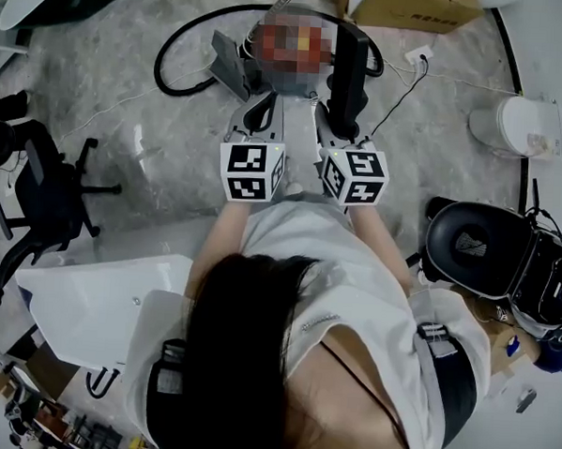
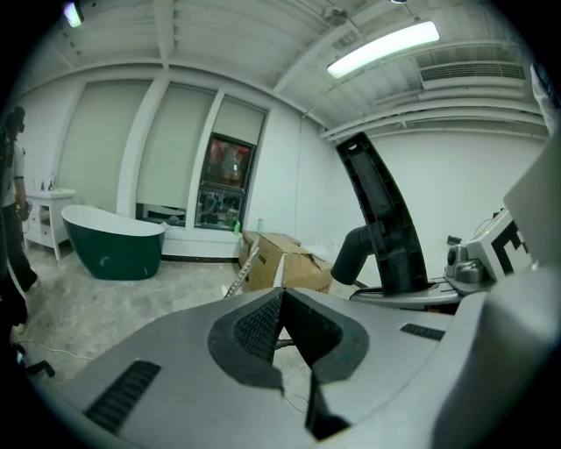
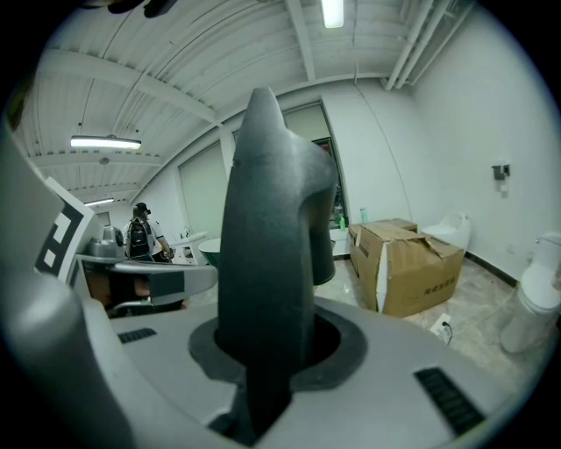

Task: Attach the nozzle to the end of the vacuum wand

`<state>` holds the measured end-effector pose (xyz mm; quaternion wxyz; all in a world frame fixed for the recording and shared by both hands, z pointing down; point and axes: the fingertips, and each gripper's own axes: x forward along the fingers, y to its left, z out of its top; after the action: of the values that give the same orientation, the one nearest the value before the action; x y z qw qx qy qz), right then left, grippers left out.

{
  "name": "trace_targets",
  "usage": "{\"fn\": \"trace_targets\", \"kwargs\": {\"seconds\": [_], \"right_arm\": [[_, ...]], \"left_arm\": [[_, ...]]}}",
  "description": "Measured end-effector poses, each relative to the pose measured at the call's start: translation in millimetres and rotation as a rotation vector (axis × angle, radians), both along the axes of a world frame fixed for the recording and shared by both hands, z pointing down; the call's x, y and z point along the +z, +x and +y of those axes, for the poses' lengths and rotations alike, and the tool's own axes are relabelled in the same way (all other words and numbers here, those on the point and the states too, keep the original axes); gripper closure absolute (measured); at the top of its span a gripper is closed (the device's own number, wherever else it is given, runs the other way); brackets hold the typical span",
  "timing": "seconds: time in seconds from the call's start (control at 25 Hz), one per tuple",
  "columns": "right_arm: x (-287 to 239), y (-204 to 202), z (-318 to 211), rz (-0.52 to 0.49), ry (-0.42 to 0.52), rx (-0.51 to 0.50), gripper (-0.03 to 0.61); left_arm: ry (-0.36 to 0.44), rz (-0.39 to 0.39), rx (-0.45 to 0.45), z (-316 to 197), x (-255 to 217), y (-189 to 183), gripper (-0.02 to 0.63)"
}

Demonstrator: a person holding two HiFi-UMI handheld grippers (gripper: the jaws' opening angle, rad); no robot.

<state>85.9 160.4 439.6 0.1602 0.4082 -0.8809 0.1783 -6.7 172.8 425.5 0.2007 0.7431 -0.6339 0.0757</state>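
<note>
In the head view both grippers reach forward side by side over the floor. My right gripper [image 1: 343, 119] is shut on a tall black vacuum part [image 1: 349, 74]; a black hose [image 1: 177, 63] loops away from it across the floor. That part stands upright between the jaws [image 3: 267, 263] and shows at the right of the left gripper view [image 2: 381, 219]. My left gripper [image 1: 257, 112] is shut with nothing in it [image 2: 282, 338]. A grey floor nozzle [image 1: 231, 64] lies just ahead of it. A metal wand [image 2: 245, 270] leans by a box.
A cardboard box [image 3: 403, 263] stands ahead, a dark green bathtub [image 2: 114, 245] at the far left and a white toilet [image 3: 536, 302] at the right. In the head view an office chair [image 1: 38, 192] is at the left and a black round machine [image 1: 477, 243] at the right. A person [image 3: 140, 232] stands far back.
</note>
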Motion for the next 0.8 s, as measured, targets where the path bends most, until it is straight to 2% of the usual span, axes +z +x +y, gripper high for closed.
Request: {"fn": "trace_targets", "kwargs": {"seconds": [0.56, 0.8], "right_arm": [[18.6, -28.6, -50.4, 0.023, -0.063, 0.049, 0.503], [13.7, -41.2, -64.9, 0.015, -0.047, 0.077, 0.503]], "left_arm": [[-0.01, -0.012, 0.057, -63.4, 1.7, -38.8, 0.612], [-0.006, -0.039, 0.106, -81.3, 0.6, -50.7, 0.612]]}}
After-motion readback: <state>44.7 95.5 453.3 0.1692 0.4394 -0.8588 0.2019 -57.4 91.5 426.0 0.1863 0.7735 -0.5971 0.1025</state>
